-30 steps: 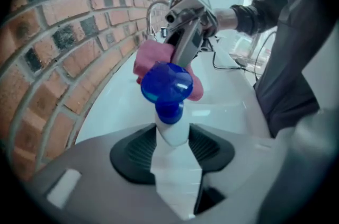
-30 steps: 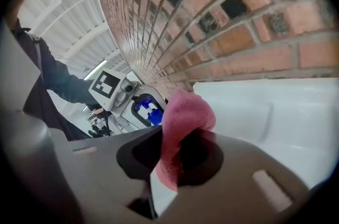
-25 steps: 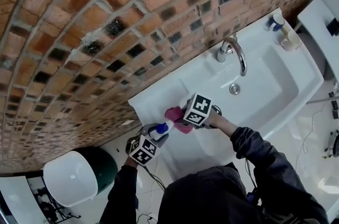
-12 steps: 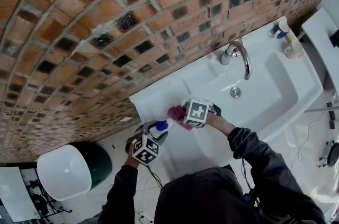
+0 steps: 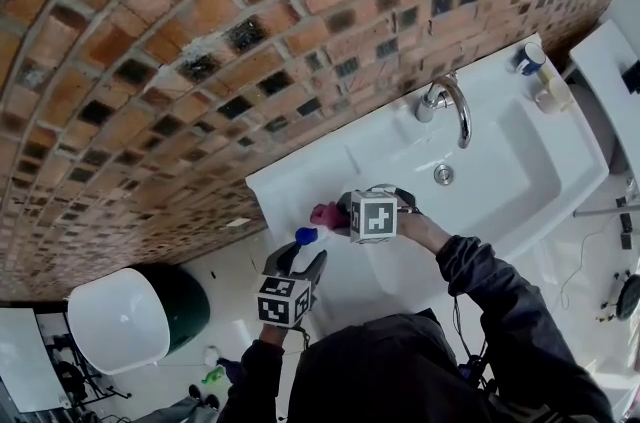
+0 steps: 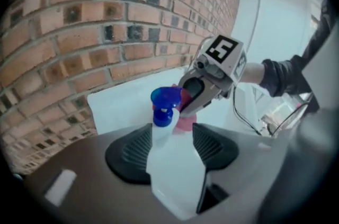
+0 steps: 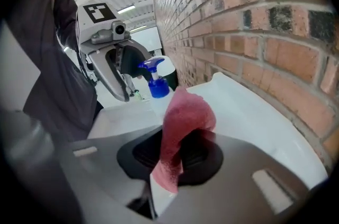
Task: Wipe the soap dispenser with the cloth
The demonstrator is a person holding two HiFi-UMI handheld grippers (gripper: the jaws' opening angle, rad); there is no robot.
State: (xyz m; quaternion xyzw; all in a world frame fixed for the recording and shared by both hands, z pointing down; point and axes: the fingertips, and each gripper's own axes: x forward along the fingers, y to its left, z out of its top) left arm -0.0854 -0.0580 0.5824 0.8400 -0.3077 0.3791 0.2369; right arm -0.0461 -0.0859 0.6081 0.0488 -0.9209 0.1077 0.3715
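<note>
While the left gripper holds the soap dispenser up at the left end of the sink, the white bottle sits between its two ribbed pads, with the blue pump at the far end toward the brick wall. Its jaws have just been opening wider, yet both pads press on the bottle's sides, so it is gripped and clear of the sink top. The right gripper has its jaws pinched together on the pink cloth, and a folded bunch of it stands up out of the pinch. That bunch is just beside the dispenser's neck and pump; whether it touches them cannot be told. The tap stands well apart to the right.
</note>
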